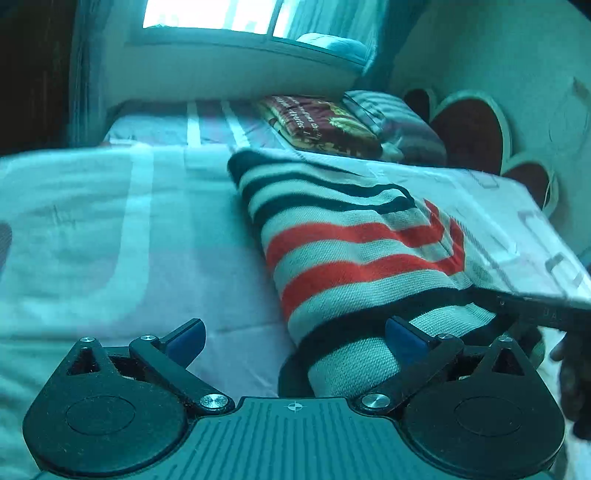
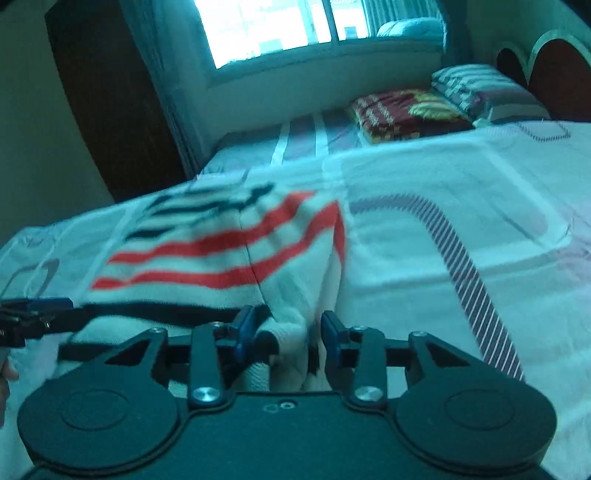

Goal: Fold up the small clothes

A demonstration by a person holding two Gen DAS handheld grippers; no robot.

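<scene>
A small knitted sweater (image 1: 354, 258), white with red and dark stripes, lies folded lengthwise on the bed sheet (image 1: 110, 229). My left gripper (image 1: 295, 339) stands wide open at its near end. The dark-trimmed hem lies between the jaws, close to the right fingertip (image 1: 402, 339), and no pad presses on it. In the right wrist view the same sweater (image 2: 221, 251) spreads to the left. Over its near right edge sits my right gripper (image 2: 288, 330), partly open, with a loose fold of knit between the pads. The left gripper's fingers (image 2: 37, 314) show at the far left.
A folded red patterned blanket (image 2: 402, 110) and a striped pillow (image 2: 480, 88) lie at the head of the bed, by a dark headboard (image 2: 557, 77). A window (image 2: 266, 26) and a dark wardrobe (image 2: 107, 96) stand beyond. A hand (image 1: 572, 387) shows at the right edge.
</scene>
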